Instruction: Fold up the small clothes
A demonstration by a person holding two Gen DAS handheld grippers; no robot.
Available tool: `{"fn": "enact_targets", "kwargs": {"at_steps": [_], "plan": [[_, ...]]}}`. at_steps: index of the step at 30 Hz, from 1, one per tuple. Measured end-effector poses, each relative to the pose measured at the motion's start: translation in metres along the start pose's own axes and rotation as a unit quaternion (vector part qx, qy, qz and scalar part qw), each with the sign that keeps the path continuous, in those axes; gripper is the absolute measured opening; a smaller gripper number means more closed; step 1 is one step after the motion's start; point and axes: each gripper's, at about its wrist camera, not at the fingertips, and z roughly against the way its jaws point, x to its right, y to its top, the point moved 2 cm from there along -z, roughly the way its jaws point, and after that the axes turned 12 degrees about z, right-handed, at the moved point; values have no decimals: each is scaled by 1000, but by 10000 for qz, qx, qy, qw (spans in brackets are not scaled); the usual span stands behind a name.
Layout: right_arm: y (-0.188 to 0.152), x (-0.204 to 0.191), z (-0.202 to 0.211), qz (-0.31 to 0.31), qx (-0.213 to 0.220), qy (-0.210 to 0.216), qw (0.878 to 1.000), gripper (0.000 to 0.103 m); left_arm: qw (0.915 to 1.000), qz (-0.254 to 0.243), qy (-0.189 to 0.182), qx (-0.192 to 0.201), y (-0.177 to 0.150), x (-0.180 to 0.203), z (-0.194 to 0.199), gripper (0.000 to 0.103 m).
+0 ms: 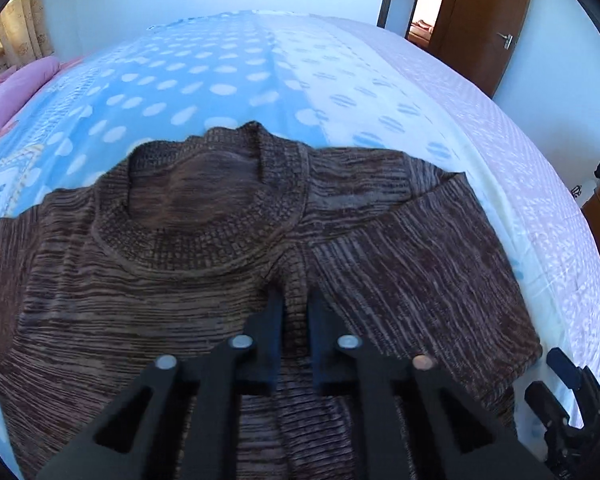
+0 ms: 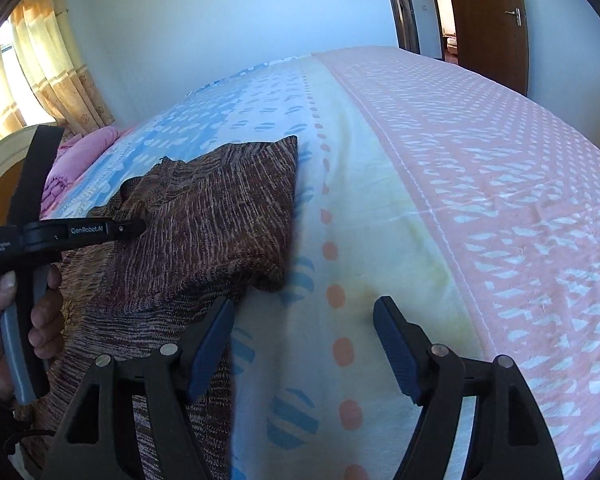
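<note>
Folding is under way on the bed [image 1: 380, 92], its dotted blue, cream and pink sheet filling both views. Brown knit sweater [image 1: 180, 280] lies flat across the near part of the bed, collar toward 12 o'clock, right sleeve already laid over the body at about 3 o'clock in the left wrist view.

Left gripper [image 1: 296, 300] sits low on the placket below the collar, fingers drawn close with a narrow ridge of knit between them; looks like a pinch, though whether the pads truly bite the cloth is hard to tell.

Right gripper [image 2: 304, 312] hovers over bare sheet just off the sweater's right edge, fingers spread wide, holding nothing; its left finger [image 2: 212, 344] overlaps the knit at 9 o'clock.

Judgement for the step: keep the left hold steady as an anchor, bring the right in under the sleeve edge, take both layers, and lift evenly so the loose knit does not stretch or drag the fold askew.
</note>
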Motion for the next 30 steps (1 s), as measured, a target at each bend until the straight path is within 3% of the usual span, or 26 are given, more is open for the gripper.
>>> {"fn": "enact_targets", "kwargs": {"at_steps": [5, 12, 15, 17, 18, 20, 23, 26, 30], "plan": [[0, 2, 0, -53, 18, 3, 10000, 73, 9995, -90, -113, 282, 7, -5, 28, 8], [0, 0, -2, 8, -25, -51, 10000, 74, 9978, -276, 321, 512, 22, -29, 52, 8], [1, -1, -3, 47, -50, -89, 9999, 74, 9963, -314, 720, 350, 23, -41, 27, 20], [1, -2, -4, 53, -51, -97, 9999, 74, 9905, -306, 1300, 315, 23, -52, 14, 40], [1, -1, -4, 46, -48, -92, 9999, 74, 9867, -239, 1564, 368, 21, -62, 9, 55], [1, -1, -4, 33, -46, -80, 10000, 74, 9856, -18, 1639, 413, 18, -78, 10, 57], [1, -2, -6, 63, -69, -72, 9999, 78, 9894, 273, 1329, 510, 6, -99, 24, 57], [2, -6, -8, 168, -122, -121, 9997, 80, 9942, 242, 932, 477, -10, -98, 33, 57], [1, -8, -8, 226, -143, -191, 9995, 80, 9995, 96, 299, 68, -30, -78, 29, 41]]}}
